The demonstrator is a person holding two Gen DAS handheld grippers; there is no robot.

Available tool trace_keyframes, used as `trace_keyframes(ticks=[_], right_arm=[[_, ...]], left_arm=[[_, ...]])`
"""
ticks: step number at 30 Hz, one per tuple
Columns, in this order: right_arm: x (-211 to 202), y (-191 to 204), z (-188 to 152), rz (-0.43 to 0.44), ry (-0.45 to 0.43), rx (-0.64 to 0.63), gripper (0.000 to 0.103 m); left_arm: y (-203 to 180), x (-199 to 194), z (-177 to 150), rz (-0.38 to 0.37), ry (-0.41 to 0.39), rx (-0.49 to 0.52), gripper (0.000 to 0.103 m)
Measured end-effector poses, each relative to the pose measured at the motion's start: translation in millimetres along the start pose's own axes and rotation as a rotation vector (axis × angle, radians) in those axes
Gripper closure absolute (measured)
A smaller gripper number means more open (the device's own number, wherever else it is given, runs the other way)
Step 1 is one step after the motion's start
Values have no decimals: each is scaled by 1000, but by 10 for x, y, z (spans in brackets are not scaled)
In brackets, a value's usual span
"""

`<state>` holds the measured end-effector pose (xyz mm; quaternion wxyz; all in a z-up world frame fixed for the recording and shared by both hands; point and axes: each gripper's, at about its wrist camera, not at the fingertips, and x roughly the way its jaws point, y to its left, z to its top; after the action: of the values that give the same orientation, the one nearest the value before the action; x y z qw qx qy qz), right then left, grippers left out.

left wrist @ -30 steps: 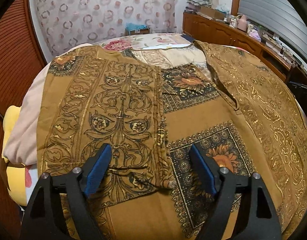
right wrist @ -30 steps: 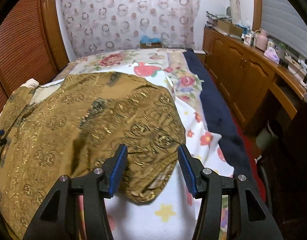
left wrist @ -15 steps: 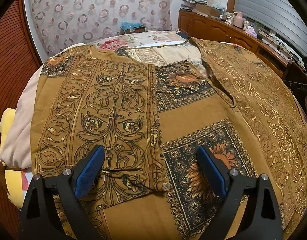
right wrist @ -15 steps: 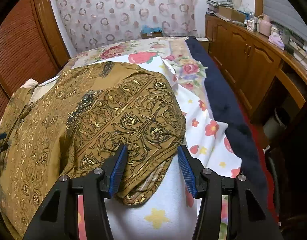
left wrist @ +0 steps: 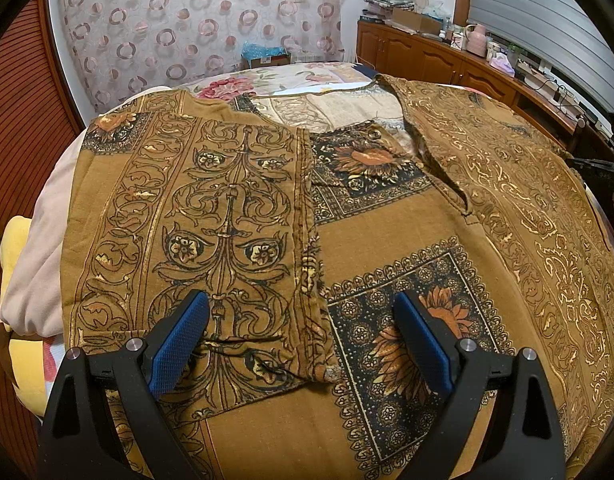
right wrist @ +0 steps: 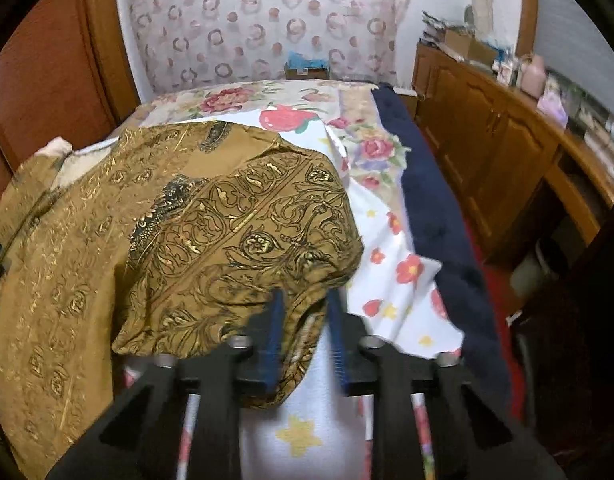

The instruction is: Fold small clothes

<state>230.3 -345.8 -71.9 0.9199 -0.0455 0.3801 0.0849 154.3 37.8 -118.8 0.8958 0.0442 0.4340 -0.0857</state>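
Observation:
A brown garment point(left wrist: 387, 240) with gold and black floral print lies spread on the bed. Its left side is folded over the middle. My left gripper point(left wrist: 303, 320) is open and empty, just above the folded flap's lower edge. In the right wrist view the garment's right sleeve point(right wrist: 243, 240) bulges up at the bed's edge. My right gripper point(right wrist: 305, 316) has its blue pads point(right wrist: 273, 344) closed in around the sleeve's hem; the frame is blurred, and the hem sits between the pads.
The bed has a floral sheet point(right wrist: 391, 280) and a dark blue edge point(right wrist: 439, 220). A wooden cabinet point(right wrist: 507, 152) with clutter runs along the right. A yellow and pink pillow point(left wrist: 23, 280) lies at the left. A curtain point(left wrist: 207, 24) hangs behind.
My right gripper has moved forward onto the sleeve hem and its jaws have narrowed around it. My left gripper has stayed open and shifted slightly.

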Motion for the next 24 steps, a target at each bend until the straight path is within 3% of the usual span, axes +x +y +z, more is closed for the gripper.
trace_keyframes(ticks=[5,12,18,24], right_arm=[[-144,135,29,-41,-78,-46,95],[-543,533,152,-27,-245,-133,96],[-613,971,235,65,-277,-209,96],[-441,1387,174,227,-231,-235,95]], left_arm=[[-1,0,0,0,0,0,9],[-1,0,-4,0,0,0,9],[-3,-1,-3,0,-1,-1,9],[-2,-1,-3,-1,-2,-1,9]])
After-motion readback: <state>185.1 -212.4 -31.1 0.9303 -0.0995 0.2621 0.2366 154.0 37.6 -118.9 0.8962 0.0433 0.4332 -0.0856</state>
